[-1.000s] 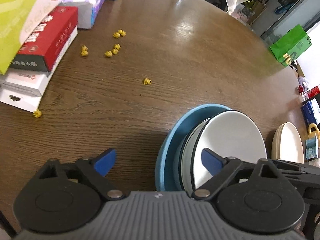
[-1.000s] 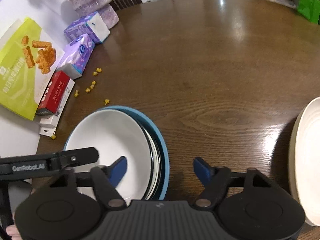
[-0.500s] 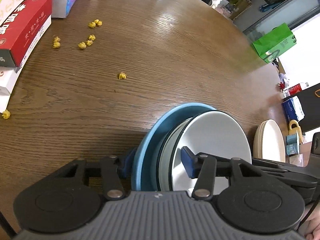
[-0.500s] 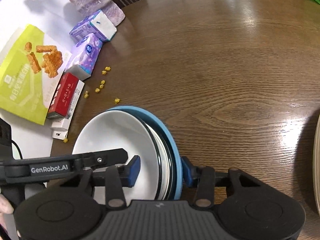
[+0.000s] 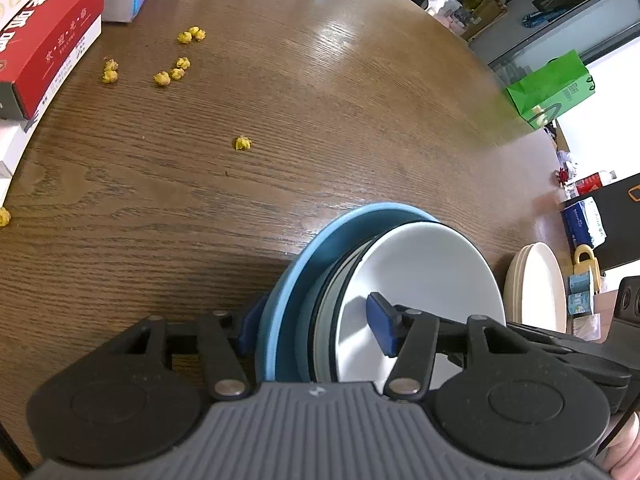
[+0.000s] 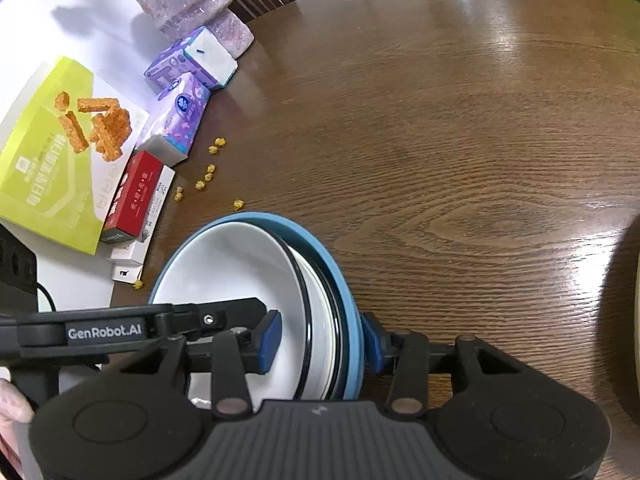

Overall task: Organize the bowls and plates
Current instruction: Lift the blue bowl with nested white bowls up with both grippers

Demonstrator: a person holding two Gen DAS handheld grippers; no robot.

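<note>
Here, nearest in both wrist views, the two grippers straddle opposite sides of one stack of dishes [image 5: 320, 304] on the brown wooden worktop [image 5: 360, 120]. The left gripper [image 5: 316, 328] has just been closing and then eased a little wider; one blue pad sits outside the blue rim and the other inside the white bowl [image 5: 432, 272], with the stack's edge between them, though whether both pads press on it cannot be told. The right gripper [image 6: 318, 340] has just been closing too, and its fingers [image 6: 270, 336] pinch the opposite edge, one pad inside the white bowl and one against the outside of the blue plate [image 6: 352, 312]. The white bowl nests on top, dark-rimmed dishes lie beneath it, and the blue plate is at the bottom. To the right in the left wrist view, a separate pile of cream plates [image 5: 536, 284] stands apart near the worktop's edge. Farther out, small yellow crumbs [image 5: 242, 143] are scattered on the wood. Beyond them, at the left, lie a red box [image 5: 48, 36], purple tissue packs [image 6: 180, 116] and a green snack box [image 6: 52, 152].
</note>
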